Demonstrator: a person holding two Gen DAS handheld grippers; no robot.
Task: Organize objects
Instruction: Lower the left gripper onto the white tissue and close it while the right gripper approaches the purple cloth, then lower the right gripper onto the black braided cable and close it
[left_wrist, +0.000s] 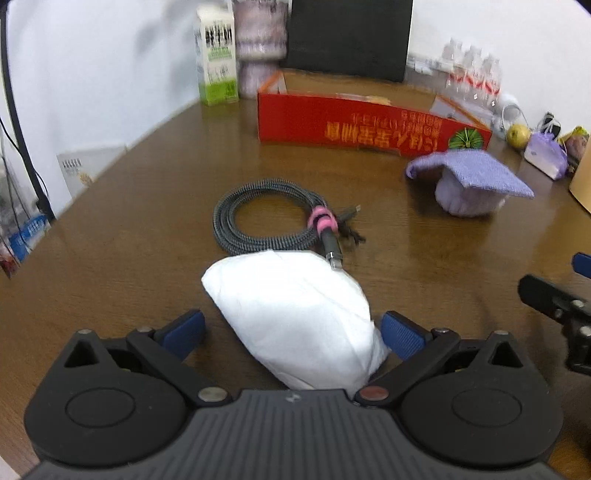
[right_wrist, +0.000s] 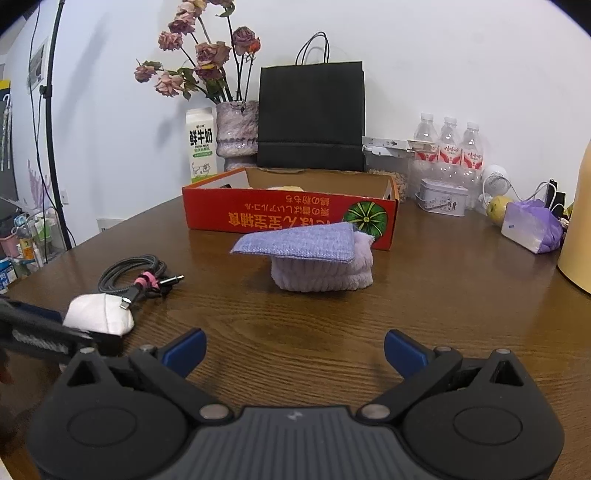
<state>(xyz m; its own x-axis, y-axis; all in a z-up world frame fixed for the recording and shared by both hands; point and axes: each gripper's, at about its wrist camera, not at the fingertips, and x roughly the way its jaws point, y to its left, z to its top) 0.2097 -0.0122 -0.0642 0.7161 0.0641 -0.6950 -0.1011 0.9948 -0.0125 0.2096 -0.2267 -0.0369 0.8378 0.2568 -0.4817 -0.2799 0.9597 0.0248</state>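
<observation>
The left gripper (left_wrist: 291, 332) is spread wide around a white pouch (left_wrist: 295, 317) on the counter (left_wrist: 129, 221), just in front of a coiled cable (left_wrist: 266, 218). The right gripper (right_wrist: 293, 350) is spread over bare counter, facing a purple cloth (right_wrist: 306, 242) on a rolled towel (right_wrist: 325, 275) before the red box (right_wrist: 280, 216).

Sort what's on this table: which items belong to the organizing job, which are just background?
Job items: white pouch between the open left gripper fingers, coiled cable, purple cloth bundle, red box.

Background: milk carton, flower vase, black bag, water bottles.
</observation>
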